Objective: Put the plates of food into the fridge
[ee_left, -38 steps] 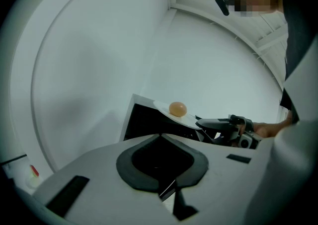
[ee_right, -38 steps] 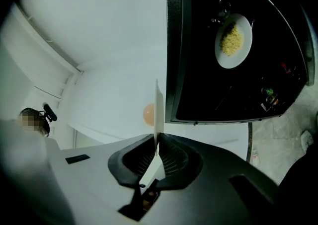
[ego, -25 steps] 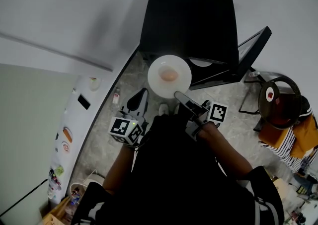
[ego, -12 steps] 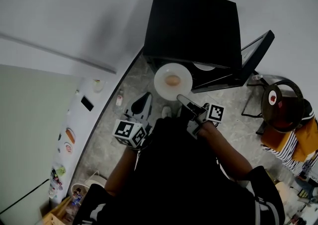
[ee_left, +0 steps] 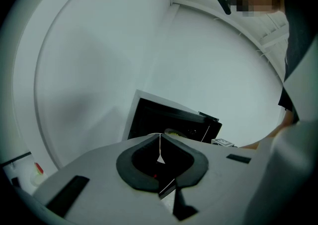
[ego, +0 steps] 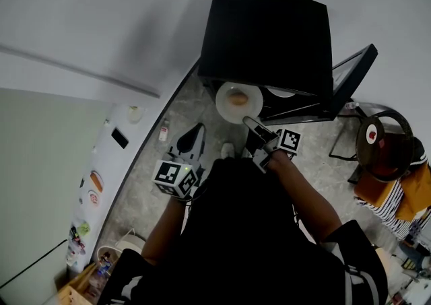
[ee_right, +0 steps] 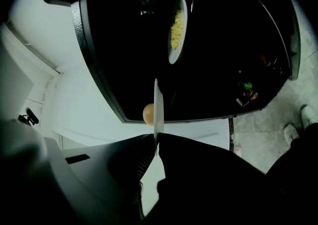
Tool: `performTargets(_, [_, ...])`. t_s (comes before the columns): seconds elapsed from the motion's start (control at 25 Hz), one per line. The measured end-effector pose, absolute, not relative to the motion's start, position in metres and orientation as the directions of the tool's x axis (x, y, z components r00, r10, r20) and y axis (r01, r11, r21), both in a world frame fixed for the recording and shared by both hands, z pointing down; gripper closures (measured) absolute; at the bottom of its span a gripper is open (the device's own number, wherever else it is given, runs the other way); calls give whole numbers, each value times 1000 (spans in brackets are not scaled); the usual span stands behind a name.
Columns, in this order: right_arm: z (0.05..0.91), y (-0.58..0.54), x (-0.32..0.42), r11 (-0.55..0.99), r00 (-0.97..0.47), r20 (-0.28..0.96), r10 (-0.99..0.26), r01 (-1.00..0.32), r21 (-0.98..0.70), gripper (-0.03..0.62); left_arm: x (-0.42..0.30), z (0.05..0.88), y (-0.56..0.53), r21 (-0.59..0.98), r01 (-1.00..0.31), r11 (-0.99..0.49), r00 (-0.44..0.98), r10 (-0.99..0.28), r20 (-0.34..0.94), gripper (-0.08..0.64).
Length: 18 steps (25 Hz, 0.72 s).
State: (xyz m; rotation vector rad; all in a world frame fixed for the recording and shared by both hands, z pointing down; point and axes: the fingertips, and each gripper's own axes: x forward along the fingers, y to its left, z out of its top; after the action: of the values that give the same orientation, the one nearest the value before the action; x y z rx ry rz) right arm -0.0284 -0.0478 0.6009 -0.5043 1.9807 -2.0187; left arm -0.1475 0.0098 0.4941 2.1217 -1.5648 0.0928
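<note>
Nearest us, the left tool (ego: 194, 132) hangs over the floor (ego: 145, 189) beside our body, its jaws clenched on nothing (ee_left: 160, 136); it takes no part. The right tool (ego: 248, 121) reaches out ahead of us and grips the near rim of the plate (ego: 237, 102) firmly. From the tool's own camera we see the plate edge-on (ee_right: 157, 107) between the pinched jaws (ee_right: 157, 139), with a round, pale-brown piece of food (ee_right: 148, 113) on it.

A second ago this plate hung higher and nearer to us, well short of the opening. It has since sunk and gone forward, and now sits at the lower front edge of the fridge (ego: 269, 34), whose door (ego: 355, 69) stands open to the right. We cannot tell whether its far rim has crossed the threshold. Deeper in, a second plate (ee_right: 177, 29) of yellow food already rests on a shelf. We judge only the last push inward and the set-down remain for this one.
</note>
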Motion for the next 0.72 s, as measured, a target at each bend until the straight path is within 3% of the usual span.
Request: performTargets(0.72, [632, -104, -41, -88, -869, 107, -483, -74, -993, 551, -150, 496, 2, 366, -905, -216, 348, -871, 346, 537])
